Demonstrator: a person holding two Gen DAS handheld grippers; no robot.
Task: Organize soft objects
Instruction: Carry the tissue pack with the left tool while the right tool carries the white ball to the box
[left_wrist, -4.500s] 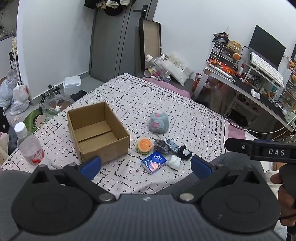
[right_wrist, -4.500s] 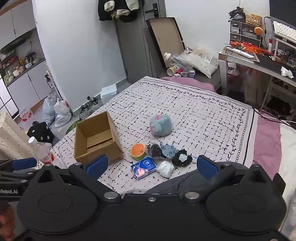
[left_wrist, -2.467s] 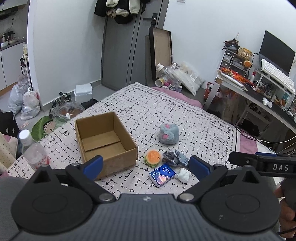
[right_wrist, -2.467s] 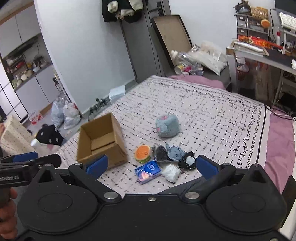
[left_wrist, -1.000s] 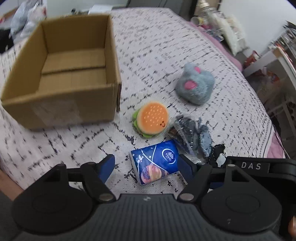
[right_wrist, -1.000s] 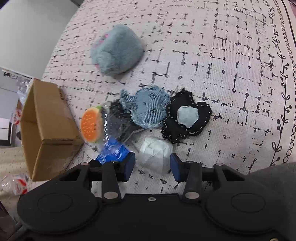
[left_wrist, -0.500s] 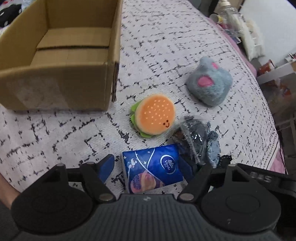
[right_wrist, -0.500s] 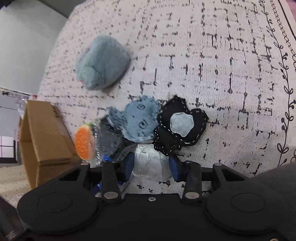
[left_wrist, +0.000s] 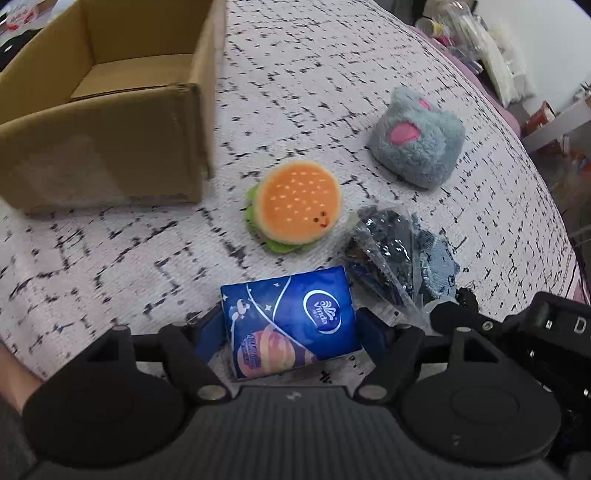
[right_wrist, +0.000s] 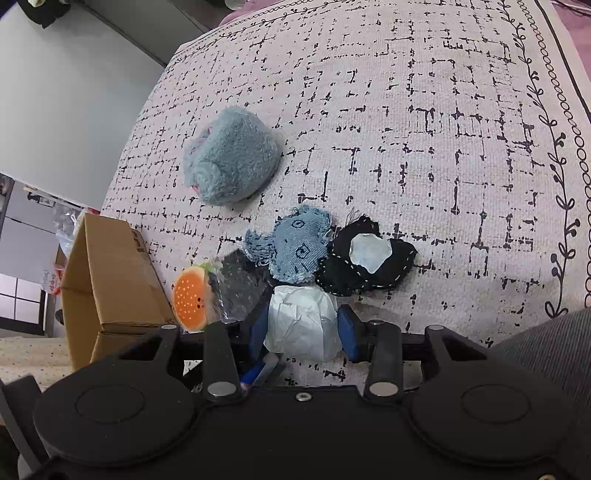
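Both tools lower over patterned bedspread (right_wrist: 424, 110)

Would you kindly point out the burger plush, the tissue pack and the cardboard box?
burger plush (left_wrist: 297, 201), left wrist view, orange bun top.
tissue pack (left_wrist: 291, 325), left wrist view, blue front face.
cardboard box (left_wrist: 103, 147), left wrist view, near outer wall.

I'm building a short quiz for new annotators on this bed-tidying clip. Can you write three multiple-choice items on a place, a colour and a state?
1. Where is the burger plush?
A. inside the box
B. on the bedspread beside the box
C. in a claw

2. What colour is the tissue pack?
A. blue
B. red
C. green

3. What sits between the right claw fingers?
A. grey plush
B. nothing
C. white wad

Key:
1 B, it lies outside the cardboard box.
2 A, blue wrapper.
3 C, the blue pads flank it.
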